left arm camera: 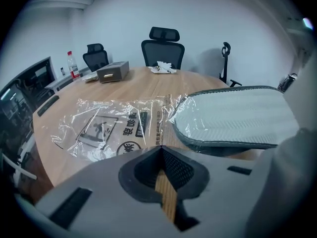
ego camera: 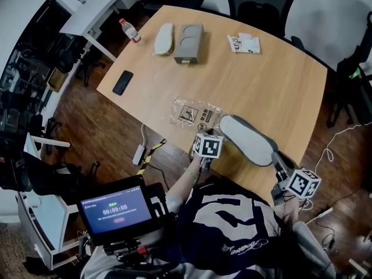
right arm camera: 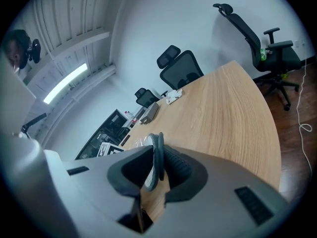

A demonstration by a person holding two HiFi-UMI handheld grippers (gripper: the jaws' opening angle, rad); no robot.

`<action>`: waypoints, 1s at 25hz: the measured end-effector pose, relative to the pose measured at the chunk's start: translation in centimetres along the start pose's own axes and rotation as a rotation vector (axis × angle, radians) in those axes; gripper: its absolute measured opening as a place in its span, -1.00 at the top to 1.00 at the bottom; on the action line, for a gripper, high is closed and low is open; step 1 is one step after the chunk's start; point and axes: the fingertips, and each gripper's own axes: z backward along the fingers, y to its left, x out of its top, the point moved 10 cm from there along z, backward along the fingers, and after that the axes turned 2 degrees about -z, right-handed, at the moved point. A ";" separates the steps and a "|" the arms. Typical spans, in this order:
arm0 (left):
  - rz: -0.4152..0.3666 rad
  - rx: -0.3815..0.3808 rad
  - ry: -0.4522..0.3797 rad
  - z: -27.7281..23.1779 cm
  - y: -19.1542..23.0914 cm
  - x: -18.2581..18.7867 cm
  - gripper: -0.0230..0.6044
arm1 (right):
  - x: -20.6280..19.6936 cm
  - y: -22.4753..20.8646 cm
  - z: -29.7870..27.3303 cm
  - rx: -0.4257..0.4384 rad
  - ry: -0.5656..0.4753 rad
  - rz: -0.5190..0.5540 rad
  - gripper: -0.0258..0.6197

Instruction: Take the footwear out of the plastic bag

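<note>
Now we pinch the slipper's (ego camera: 247, 139) heel edge in the right gripper (right arm camera: 154, 150), likely to draw it clear; its toe lies at the plastic bag's (ego camera: 195, 114) mouth. Our left gripper (left arm camera: 159, 150), jaws together, sits at the bag's near edge, probably to anchor it.

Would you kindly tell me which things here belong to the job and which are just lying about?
Job: plastic bag; slipper, held in the right gripper; second slipper, at the table's far end.
Lying about: grey box; bottle; phone; papers.
</note>
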 end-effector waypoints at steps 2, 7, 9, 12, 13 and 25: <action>0.014 0.027 0.000 -0.2 0.6 0.3 0.93 | 0.0 -0.2 0.4 -0.010 -0.013 -0.006 0.72; 0.066 0.112 0.025 0.1 1.6 0.4 0.92 | 0.0 -0.1 1.6 -0.024 -0.058 -0.006 0.73; 0.073 0.136 0.022 0.4 1.8 0.3 0.92 | -0.1 -0.1 2.0 -0.033 -0.075 -0.004 0.73; 0.067 0.130 -0.068 1.9 1.3 0.3 0.92 | -0.3 0.0 2.7 -0.050 -0.105 -0.009 0.73; 0.059 0.117 -0.104 2.5 0.9 0.5 0.93 | -0.3 0.0 3.0 -0.055 -0.118 -0.013 0.73; 0.056 -0.050 -0.316 9.2 -3.0 0.6 0.93 | -2.3 0.1 7.1 -0.046 -0.448 -0.137 0.74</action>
